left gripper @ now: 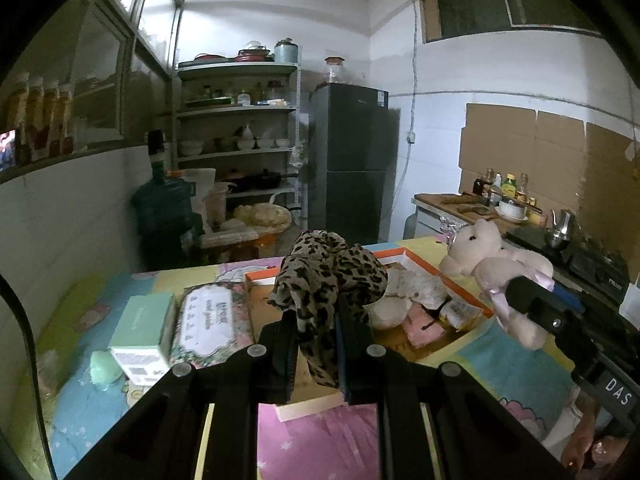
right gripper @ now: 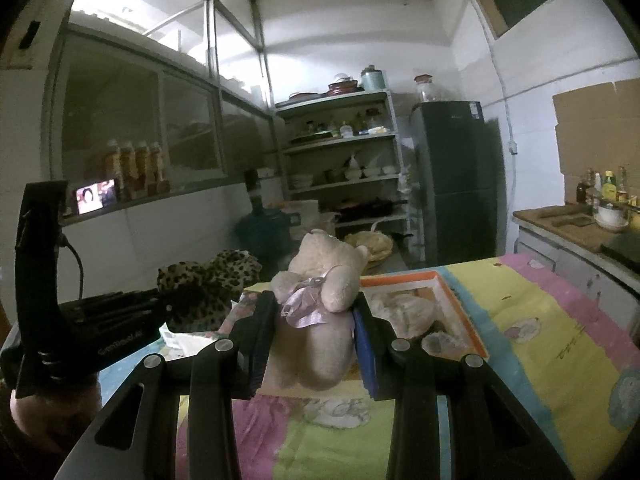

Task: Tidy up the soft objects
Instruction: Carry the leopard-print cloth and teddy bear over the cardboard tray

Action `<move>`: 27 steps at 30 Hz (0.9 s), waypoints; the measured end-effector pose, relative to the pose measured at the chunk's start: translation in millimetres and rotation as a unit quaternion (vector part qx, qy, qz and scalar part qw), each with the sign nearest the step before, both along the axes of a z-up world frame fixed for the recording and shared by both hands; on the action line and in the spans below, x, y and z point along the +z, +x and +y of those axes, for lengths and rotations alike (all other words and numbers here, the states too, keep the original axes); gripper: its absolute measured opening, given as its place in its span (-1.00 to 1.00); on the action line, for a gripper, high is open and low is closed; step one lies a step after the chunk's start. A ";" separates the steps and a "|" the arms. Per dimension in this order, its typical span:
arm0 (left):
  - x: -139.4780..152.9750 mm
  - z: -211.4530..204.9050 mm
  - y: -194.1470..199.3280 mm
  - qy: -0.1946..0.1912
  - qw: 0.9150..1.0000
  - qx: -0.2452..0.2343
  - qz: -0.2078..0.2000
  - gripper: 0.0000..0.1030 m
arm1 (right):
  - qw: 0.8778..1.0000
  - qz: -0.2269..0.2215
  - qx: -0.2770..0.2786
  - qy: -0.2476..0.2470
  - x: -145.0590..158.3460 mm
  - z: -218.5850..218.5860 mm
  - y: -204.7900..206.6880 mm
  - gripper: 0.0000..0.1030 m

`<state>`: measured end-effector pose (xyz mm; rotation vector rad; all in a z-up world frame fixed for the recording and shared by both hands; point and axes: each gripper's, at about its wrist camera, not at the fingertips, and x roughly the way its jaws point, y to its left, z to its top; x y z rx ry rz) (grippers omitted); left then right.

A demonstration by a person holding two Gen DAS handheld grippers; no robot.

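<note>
A table under a pastel cartoon cloth carries an orange-rimmed box of soft things. Above its right side the right gripper has its jaws closed on a pink bear — upright, clear of the table. Left of it the left gripper pinches a leopard cloth, bunched above the box's near-left part.

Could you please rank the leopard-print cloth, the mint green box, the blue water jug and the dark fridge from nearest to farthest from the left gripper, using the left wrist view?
1. Leopard-print cloth: clamped between the left gripper fingers.
2. Mint green box: on the table, left of the fingers.
3. Blue water jug: on the floor beyond the table, left.
4. Dark fridge: against the back wall, slightly right.
</note>
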<state>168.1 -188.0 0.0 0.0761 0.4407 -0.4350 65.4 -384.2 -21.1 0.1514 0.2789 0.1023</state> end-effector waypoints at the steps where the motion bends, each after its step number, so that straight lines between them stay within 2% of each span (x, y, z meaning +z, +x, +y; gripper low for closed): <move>1: -1.2 -1.6 1.2 0.001 1.000 -0.001 0.001 -0.68 | 1.000 0.000 -0.001 0.000 -0.1 -2.4 1.7 -0.26; 10: -4.0 -19.3 20.8 0.004 1.000 -0.006 0.011 -0.68 | 1.000 0.004 -0.010 -0.003 -2.8 -21.2 20.4 -0.26; 18: 8.9 -32.9 49.1 0.006 1.000 -0.013 0.019 -0.68 | 1.000 0.006 -0.016 -0.015 5.9 -42.9 44.8 -0.26; 23: 13.8 -47.4 79.0 0.000 0.999 -0.023 0.045 -0.68 | 0.999 0.018 0.006 -0.029 17.3 -56.4 74.6 -0.26; 27: 14.3 -60.9 106.1 -0.005 0.997 -0.033 0.077 -0.68 | 0.999 0.039 0.028 -0.020 23.1 -72.0 102.1 -0.26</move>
